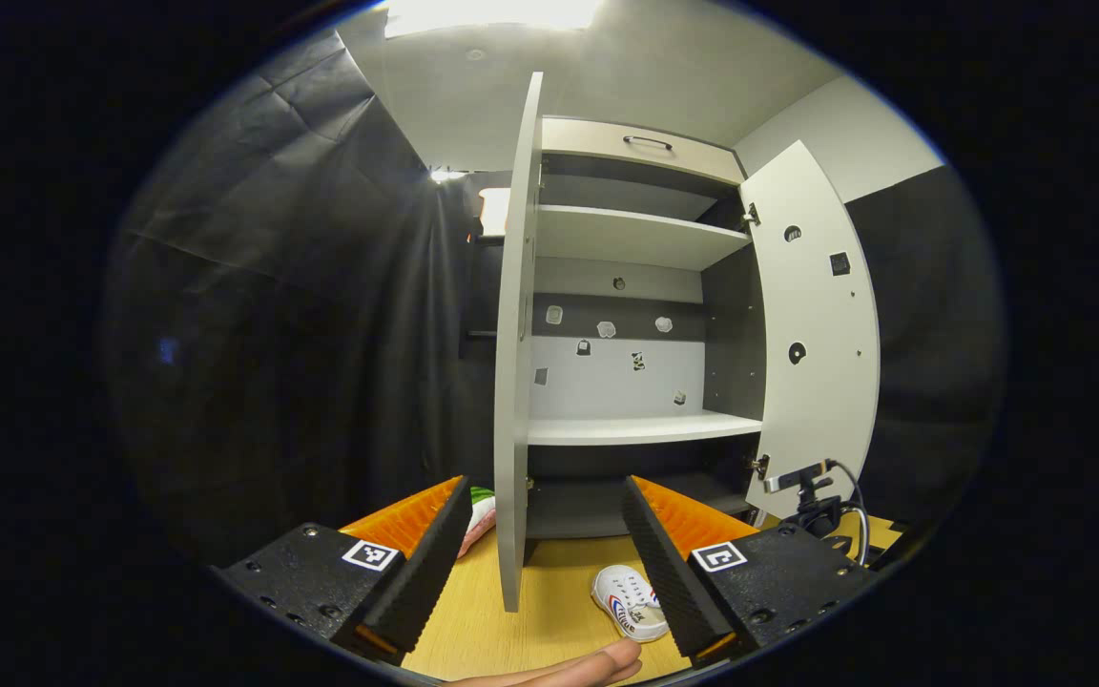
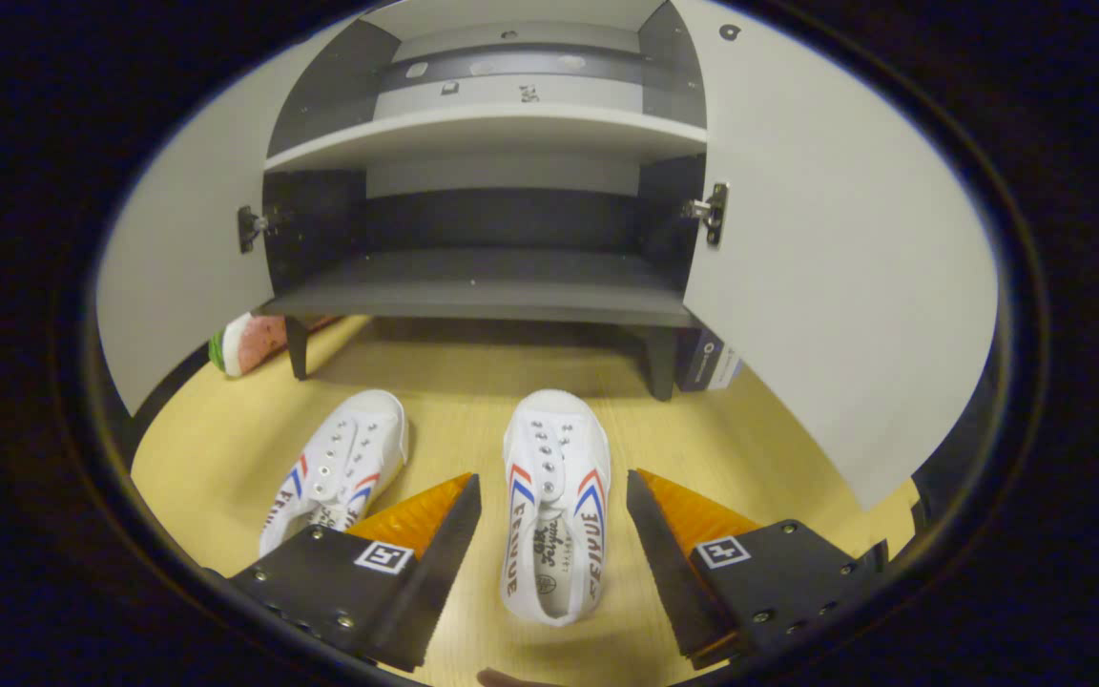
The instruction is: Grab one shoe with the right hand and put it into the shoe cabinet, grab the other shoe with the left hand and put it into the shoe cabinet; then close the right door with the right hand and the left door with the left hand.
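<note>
right gripper [image 2: 554,515]: fingers spread wide, straddling the right-hand sneaker [image 2: 554,506] but not touching it yet, nothing pinched.
sneakers: both white canvas ones sit on the wooden floor [image 2: 702,439] in front of the shoe cabinet [image 2: 483,286]; the other sneaker [image 2: 335,468] lies just beside, off to the left, partly behind the left finger.
left gripper [image 1: 545,558]: held up high and back, fingers apart, empty; one sneaker [image 1: 628,601] peeks out low between them.
cabinet: left door [image 1: 516,363] and right door [image 1: 812,324] both swung open, bottom shelf [image 2: 487,291] bare.
step: looks like the very first one, the right-hand grab.
next move: I'd guess come down a touch, squeeze across the shoe's sides around the laces, then lift it onto that low shelf, minding the door edges.
</note>
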The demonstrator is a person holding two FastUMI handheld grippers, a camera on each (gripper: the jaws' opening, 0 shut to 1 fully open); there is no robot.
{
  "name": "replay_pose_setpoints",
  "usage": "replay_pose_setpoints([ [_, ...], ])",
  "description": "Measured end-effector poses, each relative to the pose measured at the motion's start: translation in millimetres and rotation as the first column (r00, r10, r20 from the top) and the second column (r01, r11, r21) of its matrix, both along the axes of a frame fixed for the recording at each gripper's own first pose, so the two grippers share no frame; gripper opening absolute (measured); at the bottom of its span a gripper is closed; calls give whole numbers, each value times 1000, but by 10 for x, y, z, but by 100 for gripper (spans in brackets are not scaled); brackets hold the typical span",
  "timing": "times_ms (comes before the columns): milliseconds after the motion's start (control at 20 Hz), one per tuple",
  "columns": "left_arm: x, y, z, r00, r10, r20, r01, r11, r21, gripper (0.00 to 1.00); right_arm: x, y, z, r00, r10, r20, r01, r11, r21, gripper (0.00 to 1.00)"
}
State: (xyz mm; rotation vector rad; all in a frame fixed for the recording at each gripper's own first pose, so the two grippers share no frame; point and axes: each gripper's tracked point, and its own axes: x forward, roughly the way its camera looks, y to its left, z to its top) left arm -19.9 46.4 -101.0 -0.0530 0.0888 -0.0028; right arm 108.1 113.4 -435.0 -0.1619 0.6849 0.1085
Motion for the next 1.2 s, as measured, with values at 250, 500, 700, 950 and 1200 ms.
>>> replay_pose_setpoints([
  [250, 3, -19, -103, 1000, -8, -12, 8, 1000, -9, 96, 5, 55, -225, 998, 54, 9, -53, 993, -103, 88],
  [500, 1, -125, -235, 999, -35, -40, 35, 999, -3, 96, -67, 36, -198, 1000, 9, 22, -8, 999, -49, 60],
  [700, 8, -215, -279, 998, -52, -43, 52, 999, 2, 92, -230, 287, -270, 997, 76, -21, -75, 996, 42, 63],
  [950, -8, -391, -358, 994, -98, -52, 98, 995, -3, 96, 139, 164, -358, 995, -96, -29, 100, 985, 138, 45],
  [1200, -27, -516, -436, 990, -128, -65, 129, 991, 20, 96, 290, 133, -410, 996, -88, 28, 77, 957, 280, 0],
])
